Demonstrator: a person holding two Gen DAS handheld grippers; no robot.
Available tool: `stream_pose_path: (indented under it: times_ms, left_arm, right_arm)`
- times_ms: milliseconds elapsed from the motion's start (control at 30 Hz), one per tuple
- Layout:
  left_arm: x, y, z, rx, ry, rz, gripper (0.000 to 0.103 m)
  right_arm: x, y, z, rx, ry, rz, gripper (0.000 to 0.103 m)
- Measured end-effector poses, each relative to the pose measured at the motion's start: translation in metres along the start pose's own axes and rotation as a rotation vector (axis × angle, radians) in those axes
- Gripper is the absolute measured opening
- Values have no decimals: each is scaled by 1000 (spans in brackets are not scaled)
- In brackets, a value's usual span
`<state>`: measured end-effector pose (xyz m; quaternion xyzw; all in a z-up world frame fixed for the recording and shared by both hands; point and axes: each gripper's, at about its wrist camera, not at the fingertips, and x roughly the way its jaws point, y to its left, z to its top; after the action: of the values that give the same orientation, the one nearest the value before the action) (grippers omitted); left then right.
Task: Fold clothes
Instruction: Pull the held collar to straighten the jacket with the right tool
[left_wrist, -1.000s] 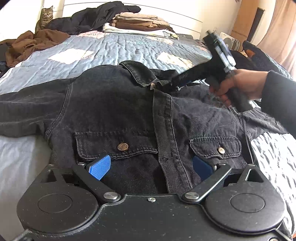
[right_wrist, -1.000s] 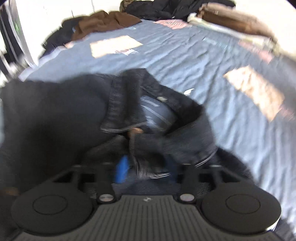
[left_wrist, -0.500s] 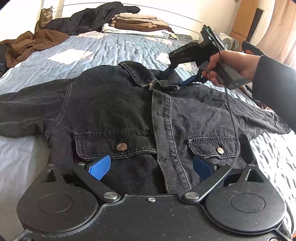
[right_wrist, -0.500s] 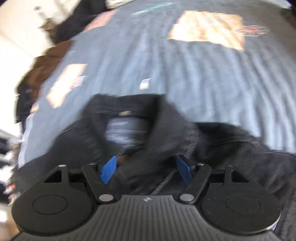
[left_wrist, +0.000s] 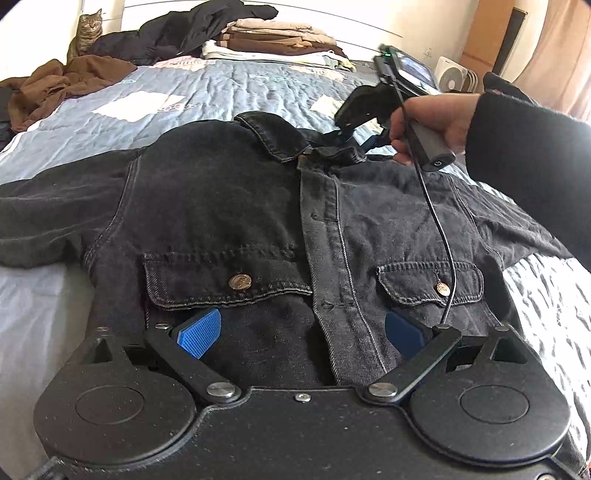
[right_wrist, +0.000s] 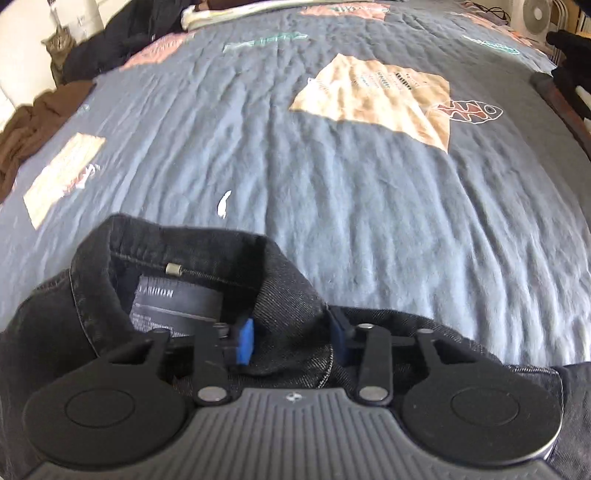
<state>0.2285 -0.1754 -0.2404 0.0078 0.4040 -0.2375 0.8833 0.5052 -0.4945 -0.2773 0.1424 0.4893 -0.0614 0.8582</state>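
Observation:
A black denim jacket (left_wrist: 221, 206) lies front up and spread flat on the bed, sleeves out to both sides. My left gripper (left_wrist: 303, 332) hovers open over its lower chest, blue pads on either side of the button placket, just below the two pocket flaps. A person's hand (left_wrist: 439, 118) holds my right gripper (left_wrist: 358, 138) at the neck. In the right wrist view the right gripper (right_wrist: 291, 336) has its pads drawn in against a bunched fold of the collar (right_wrist: 280, 295). The neck label (right_wrist: 173, 306) shows to the left.
A blue patchwork quilt (right_wrist: 332, 184) stretches beyond the collar. At the far end lie a stack of folded clothes (left_wrist: 273, 40), a dark heap (left_wrist: 177, 33) and a brown garment (left_wrist: 55, 85). A cat (left_wrist: 86, 35) sits at the back left. A fan (left_wrist: 452, 77) stands right.
The right gripper let go of the placket, swung up behind the neck, and has narrowed its jaws on the collar. The left gripper has stayed in place, open.

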Motion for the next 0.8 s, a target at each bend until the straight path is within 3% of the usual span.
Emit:
stream_pose_path:
  times_ms: [167, 233, 300, 467, 533, 667, 800]
  left_arm:
    - [1, 0, 0, 2, -2, 4, 96]
    - [2, -1, -1, 8, 2, 7, 96]
    - [3, -2, -2, 14, 5, 10, 96]
    - [4, -2, -3, 16, 9, 7, 96]
    - [3, -3, -3, 17, 10, 4, 96]
    - [2, -5, -3, 21, 8, -2, 96]
    - [1, -8, -4, 26, 8, -7, 96]
  right_arm:
    - [-11, -29, 3, 193, -136, 71, 24]
    - [-13, -40, 2, 282, -186, 101, 24]
    - [-1, -41, 2, 289, -149, 108, 25]
    - [4, -33, 2, 219, -131, 137, 49]
    - [-10, -34, 8, 226, -128, 156, 53]
    - [-52, -9, 10, -40, -167, 119, 57]
    - [-79, 44, -28, -574, -149, 10, 57]
